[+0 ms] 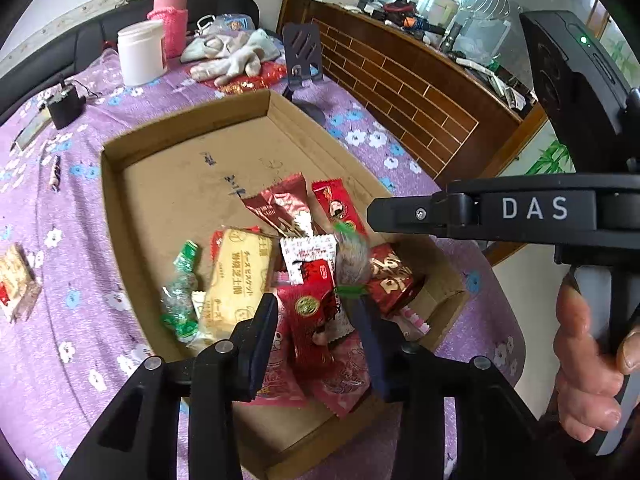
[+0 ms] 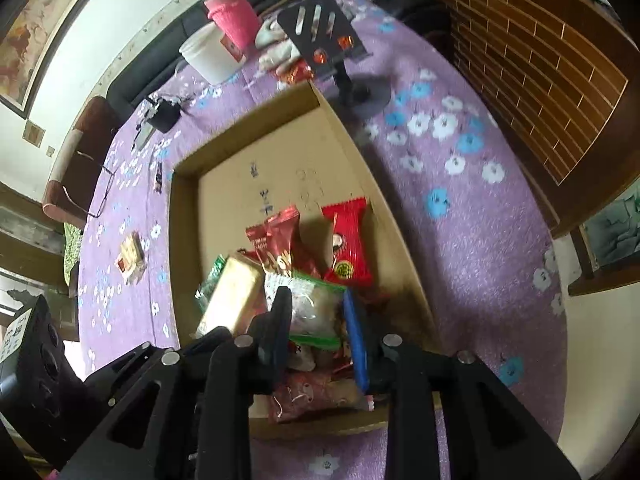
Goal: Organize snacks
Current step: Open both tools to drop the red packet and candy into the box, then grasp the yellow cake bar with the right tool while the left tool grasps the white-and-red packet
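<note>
A shallow cardboard box (image 1: 168,184) (image 2: 224,184) lies on the purple flowered table and holds several wrapped snacks: a yellow biscuit pack (image 1: 234,280), red packs (image 1: 340,204) (image 2: 348,240) and a green-ended clear snack (image 1: 351,258) (image 2: 314,308). That snack is blurred in the left wrist view, just below the right gripper's tip. My right gripper (image 2: 316,320) hangs over the pile with the snack between its fingers; whether they still grip it is unclear. My left gripper (image 1: 316,328) is open above the red packs. One loose snack (image 1: 14,284) (image 2: 130,258) lies on the cloth left of the box.
At the table's far end stand a white tub (image 1: 140,56), a pink-sleeved bottle (image 1: 172,20), gloves (image 1: 232,58) and a black phone stand (image 1: 302,56). A small black object (image 1: 64,106) and a thin wrapped stick (image 1: 55,172) lie far left. A wooden brick-patterned counter (image 1: 400,80) runs along the right.
</note>
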Available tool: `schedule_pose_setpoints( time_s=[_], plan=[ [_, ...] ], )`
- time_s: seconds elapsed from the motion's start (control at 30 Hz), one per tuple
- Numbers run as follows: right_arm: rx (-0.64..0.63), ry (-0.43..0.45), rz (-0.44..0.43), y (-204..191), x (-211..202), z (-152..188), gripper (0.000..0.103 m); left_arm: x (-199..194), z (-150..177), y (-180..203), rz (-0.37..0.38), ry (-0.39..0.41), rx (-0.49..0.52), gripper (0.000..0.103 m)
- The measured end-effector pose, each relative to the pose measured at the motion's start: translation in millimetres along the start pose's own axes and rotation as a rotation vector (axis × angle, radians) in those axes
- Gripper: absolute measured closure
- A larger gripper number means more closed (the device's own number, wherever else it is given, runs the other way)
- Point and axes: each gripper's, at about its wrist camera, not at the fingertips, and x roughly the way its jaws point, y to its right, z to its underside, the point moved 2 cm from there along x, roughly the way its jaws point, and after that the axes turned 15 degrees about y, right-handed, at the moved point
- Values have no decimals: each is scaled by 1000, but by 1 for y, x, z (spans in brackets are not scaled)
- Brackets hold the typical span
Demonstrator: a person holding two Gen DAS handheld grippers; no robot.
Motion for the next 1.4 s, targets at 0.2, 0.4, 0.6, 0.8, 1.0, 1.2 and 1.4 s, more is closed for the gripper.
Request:
schedule_pose_setpoints(
  time_s=[0.2, 0.4, 0.6, 0.8, 1.0, 1.2, 1.4],
  plan=[
    [-49, 43, -32, -22, -11, -1, 77, -30, -5, -19, -36, 91, -55, 61],
    [-106, 14, -93, -58, -4, 8, 77, -70, 4, -74, -151, 174, -175, 61],
    [-235, -50, -178, -130, 16, 20, 77, -115, 39, -149, -287, 193, -328, 61],
    [-362, -135, -297, -219, 58, 28, 69, -156, 75, -202, -369, 206, -413, 60],
    [-407, -195, -325, -279, 128, 24, 64, -189, 105, -243, -423, 196, -462, 60],
    [-486, -236, -286, -309, 186, 26, 61, -214, 126, -278, -464, 195, -486, 60],
    [-540, -239, -246, -320, 199, 36, 61, -226, 134, -302, -473, 201, -506, 60]
  ],
)
